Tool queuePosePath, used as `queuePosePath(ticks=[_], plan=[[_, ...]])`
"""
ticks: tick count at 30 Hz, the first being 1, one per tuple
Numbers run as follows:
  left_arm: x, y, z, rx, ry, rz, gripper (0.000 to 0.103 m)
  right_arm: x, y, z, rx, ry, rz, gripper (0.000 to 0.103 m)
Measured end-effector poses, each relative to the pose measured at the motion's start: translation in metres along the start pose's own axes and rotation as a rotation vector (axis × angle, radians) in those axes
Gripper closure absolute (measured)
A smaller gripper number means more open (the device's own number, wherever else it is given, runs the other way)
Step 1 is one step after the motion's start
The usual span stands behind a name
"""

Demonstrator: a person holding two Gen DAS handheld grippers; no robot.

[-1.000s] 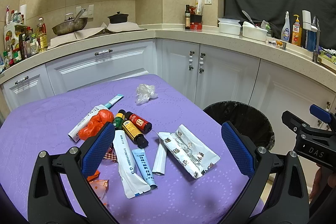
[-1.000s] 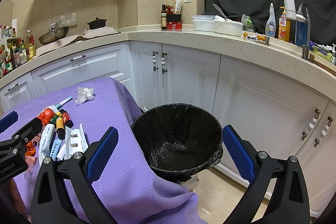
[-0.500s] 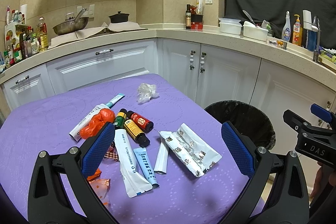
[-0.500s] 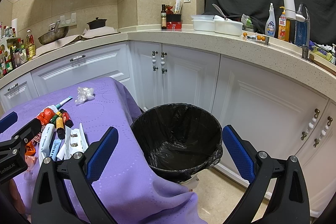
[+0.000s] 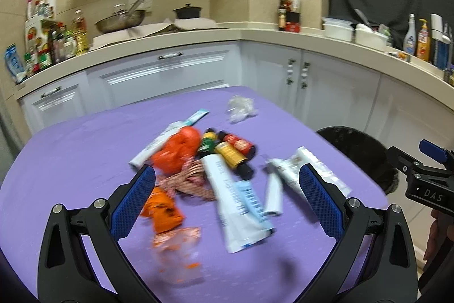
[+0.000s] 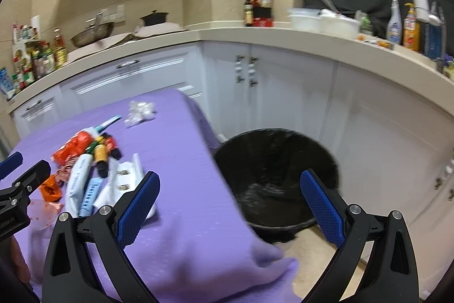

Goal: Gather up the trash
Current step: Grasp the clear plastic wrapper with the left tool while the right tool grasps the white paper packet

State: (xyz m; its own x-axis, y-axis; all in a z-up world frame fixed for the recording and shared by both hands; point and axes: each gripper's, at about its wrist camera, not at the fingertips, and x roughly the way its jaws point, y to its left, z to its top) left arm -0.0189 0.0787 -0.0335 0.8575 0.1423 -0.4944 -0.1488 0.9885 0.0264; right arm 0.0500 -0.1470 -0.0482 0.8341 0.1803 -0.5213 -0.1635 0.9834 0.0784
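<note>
**Trash waiting on purple tabletop, nothing collected yet**

Trash lies in a loose pile near the middle of the tabletop, which is covered in purple cloth. The pile holds flat white and blue tubes, small dark bottles with yellow and red labels, a crumpled orange wrapper, a silvery foil packet and, set apart, a wad of clear plastic. Everything looks light, thin and crinkly apart from the rigid bottles. The bin, round and lined with a glossy black bag, stands on the floor just beside the tabletop and appears empty, so all the collecting seems left to do. The left hand-held gripper hovers over the pile, jaws wide apart and holding nothing. The right hand-held gripper, equally spread and empty, faces the bin.
</note>
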Motion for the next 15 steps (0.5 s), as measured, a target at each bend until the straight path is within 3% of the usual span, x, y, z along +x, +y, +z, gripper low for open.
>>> queuePosePath(ticks=[12,15], plan=[[0.003,0.051,-0.036,-0.062,0.096,0.065,0.005,0.038,0.038,-0.013,-0.059,0.072,0.126,0.010],[0.006,0.059,-0.044,-0.082,0.120,0.065,0.011,0.045,0.042,-0.015,-0.067,0.103,0.151,0.030]])
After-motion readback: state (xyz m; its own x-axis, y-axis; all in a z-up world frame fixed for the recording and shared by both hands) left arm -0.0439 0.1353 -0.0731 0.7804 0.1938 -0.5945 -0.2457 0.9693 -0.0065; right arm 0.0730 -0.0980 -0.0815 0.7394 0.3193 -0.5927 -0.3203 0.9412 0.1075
